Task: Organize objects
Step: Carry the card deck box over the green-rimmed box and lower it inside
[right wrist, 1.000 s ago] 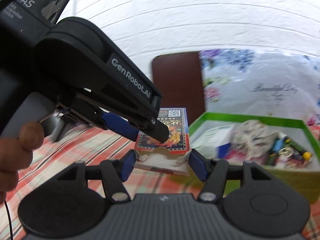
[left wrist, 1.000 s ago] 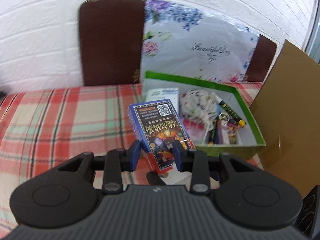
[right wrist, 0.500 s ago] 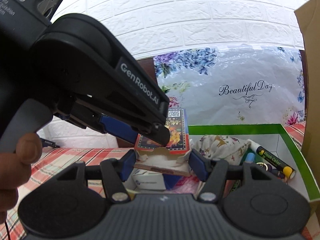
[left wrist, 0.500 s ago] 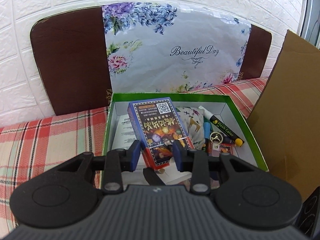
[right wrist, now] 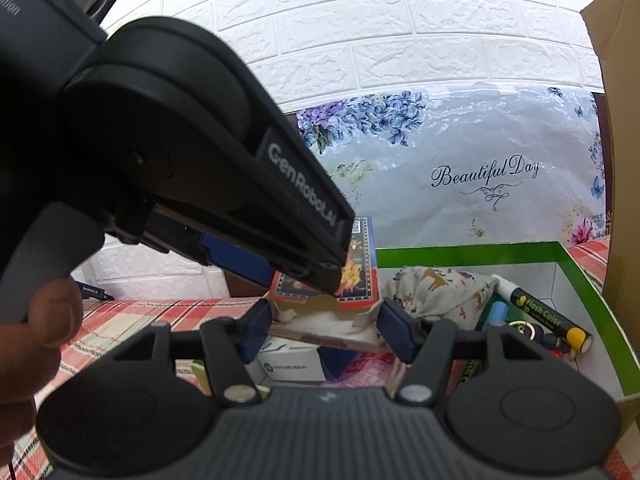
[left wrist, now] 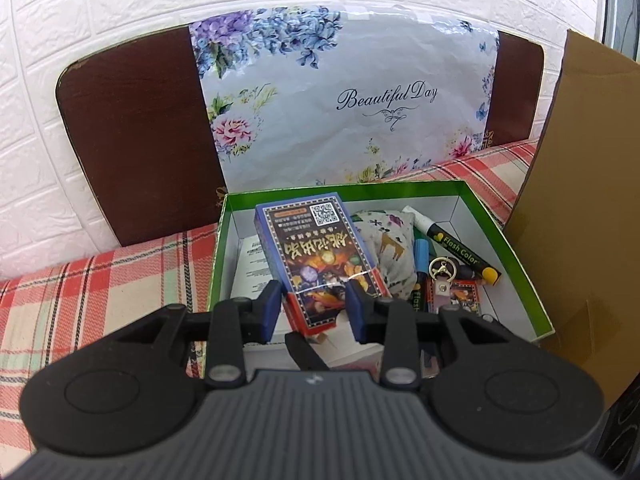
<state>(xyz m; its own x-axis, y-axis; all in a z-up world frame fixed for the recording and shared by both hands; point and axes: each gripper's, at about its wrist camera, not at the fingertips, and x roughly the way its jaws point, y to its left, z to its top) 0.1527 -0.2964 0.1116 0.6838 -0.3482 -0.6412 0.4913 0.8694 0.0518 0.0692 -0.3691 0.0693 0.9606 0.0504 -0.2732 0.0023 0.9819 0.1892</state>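
the left tongs (left wrist: pixel 314 310), clamped on the card box (left wrist: pixel 316 256), have carried it from over the plaid surface (left wrist: pixel 100 292) to above the green box (left wrist: pixel 532 292), so release looks near. only the right wrist view shows the right tongs (right wrist: pixel 324 326) seemingly gripping its torn end.

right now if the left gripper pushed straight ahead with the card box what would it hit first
Probably the far wall of the green box. The left gripper holds the card box over its inside, pointing that way, beside the fabric pouch. Depth is unclear.
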